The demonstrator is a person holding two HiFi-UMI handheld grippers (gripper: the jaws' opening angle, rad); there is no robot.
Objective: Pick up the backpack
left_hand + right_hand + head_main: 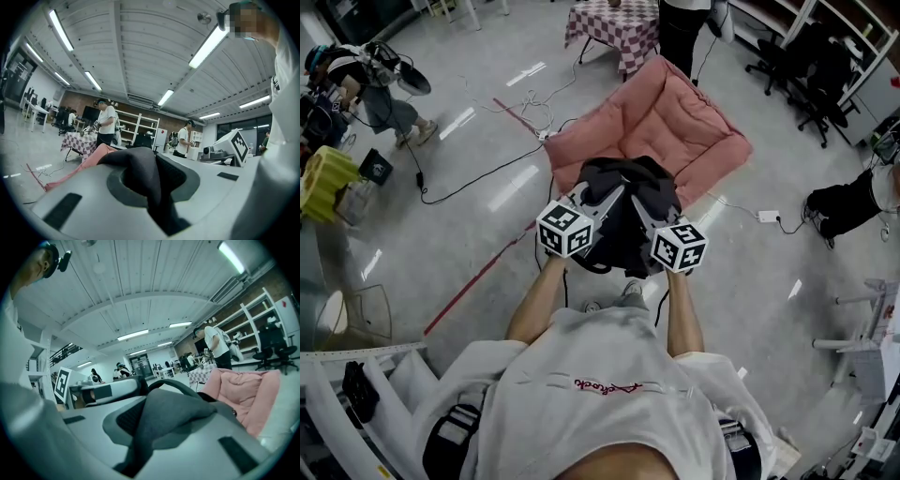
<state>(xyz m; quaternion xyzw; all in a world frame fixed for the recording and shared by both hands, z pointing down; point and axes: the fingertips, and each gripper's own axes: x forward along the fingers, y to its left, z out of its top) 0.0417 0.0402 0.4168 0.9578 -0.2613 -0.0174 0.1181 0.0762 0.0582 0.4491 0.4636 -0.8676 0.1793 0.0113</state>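
Backpack (623, 217) gripped from both sides

Near a pink cushion (675, 122) on the floor (478, 159), the black backpack hangs before the person (600, 394), left gripper (602, 194) and right gripper (647, 211) each with jaws clamped on its fabric.

White short-sleeved T-shirt (581, 427), red lettering (605, 385)

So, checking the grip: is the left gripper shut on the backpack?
Shut: the left gripper pinches black backpack fabric between its jaws.
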